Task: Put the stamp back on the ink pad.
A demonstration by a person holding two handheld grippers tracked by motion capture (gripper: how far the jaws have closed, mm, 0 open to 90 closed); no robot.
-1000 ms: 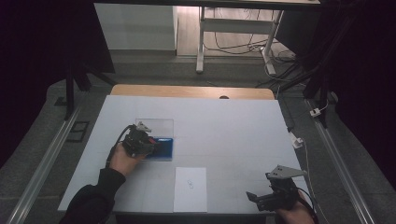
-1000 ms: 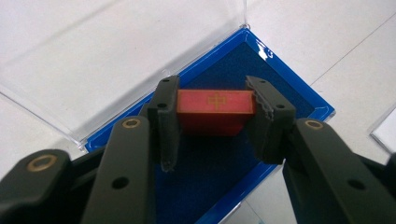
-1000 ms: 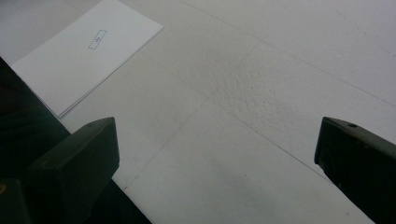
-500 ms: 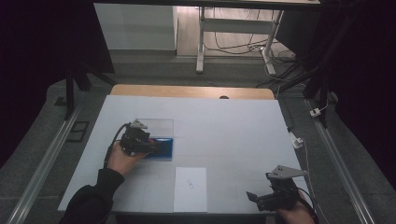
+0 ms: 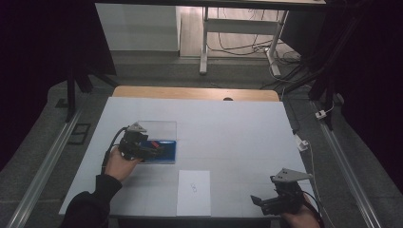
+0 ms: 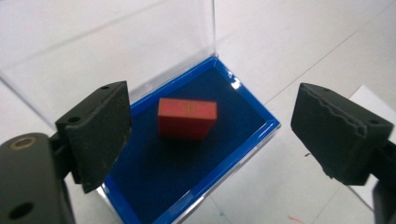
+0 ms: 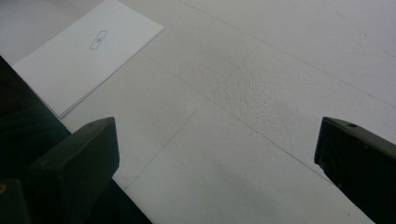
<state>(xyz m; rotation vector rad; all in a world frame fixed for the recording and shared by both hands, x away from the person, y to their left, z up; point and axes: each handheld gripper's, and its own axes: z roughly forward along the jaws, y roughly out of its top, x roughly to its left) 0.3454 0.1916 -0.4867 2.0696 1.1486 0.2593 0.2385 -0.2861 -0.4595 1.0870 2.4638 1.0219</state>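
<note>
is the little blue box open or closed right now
Open. The clear lid stands raised behind the blue box, and the red block lies uncovered on its dark lining.

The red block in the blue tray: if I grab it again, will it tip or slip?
The red block looks rigid and box-shaped, lying on a broad face, so it probably won't roll or tip. The blue tray seems felt-lined, likely damping sliding. The left hand-held gripper, jaws just opened with nothing pressed, has ridged pads, so slipping seems unlikely.

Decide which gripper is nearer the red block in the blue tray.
Left. The left gripper hovers open just over the red block; the right gripper is far across the table's near edge.
</note>
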